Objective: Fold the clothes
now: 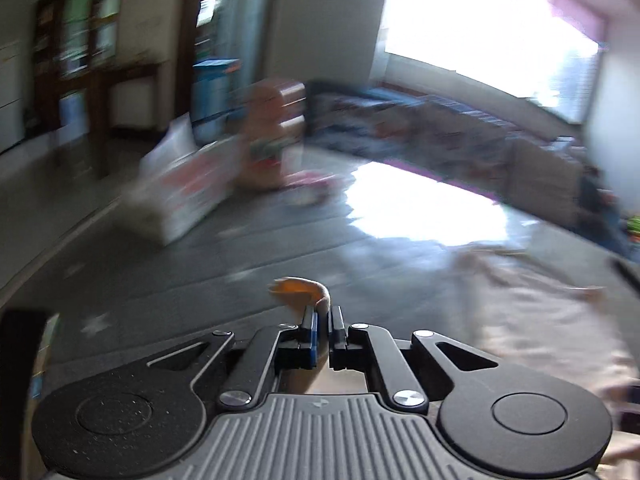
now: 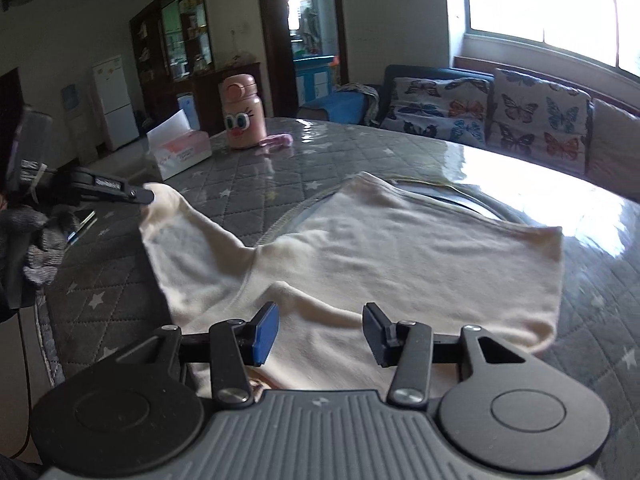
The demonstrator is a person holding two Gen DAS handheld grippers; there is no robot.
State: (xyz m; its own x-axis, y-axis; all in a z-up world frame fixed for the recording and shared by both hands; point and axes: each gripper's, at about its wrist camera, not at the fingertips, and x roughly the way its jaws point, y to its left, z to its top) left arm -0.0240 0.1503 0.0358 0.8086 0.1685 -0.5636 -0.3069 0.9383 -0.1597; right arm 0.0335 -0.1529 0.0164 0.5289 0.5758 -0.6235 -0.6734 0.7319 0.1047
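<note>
A cream long-sleeved garment (image 2: 360, 248) lies spread on the grey quilted table (image 2: 248, 176). Its left sleeve is stretched up and out to the left. My left gripper (image 2: 144, 196) is shut on the sleeve's end, lifted off the table. In the blurred left wrist view the cloth tip (image 1: 316, 296) sticks out between the closed fingers of the left gripper (image 1: 324, 316), and the rest of the garment (image 1: 540, 320) lies to the right. My right gripper (image 2: 320, 328) is open just over the garment's near edge. Cloth bulges up between its fingers, but the pads stand clear of it.
A pink cartoon bottle (image 2: 242, 112), a tissue box (image 2: 180, 152) and a small pink item (image 2: 276, 142) stand at the table's far side. A phone (image 2: 82, 220) lies at the left edge near a person's grey sleeve (image 2: 36, 240). A sofa with butterfly cushions (image 2: 500, 116) is behind.
</note>
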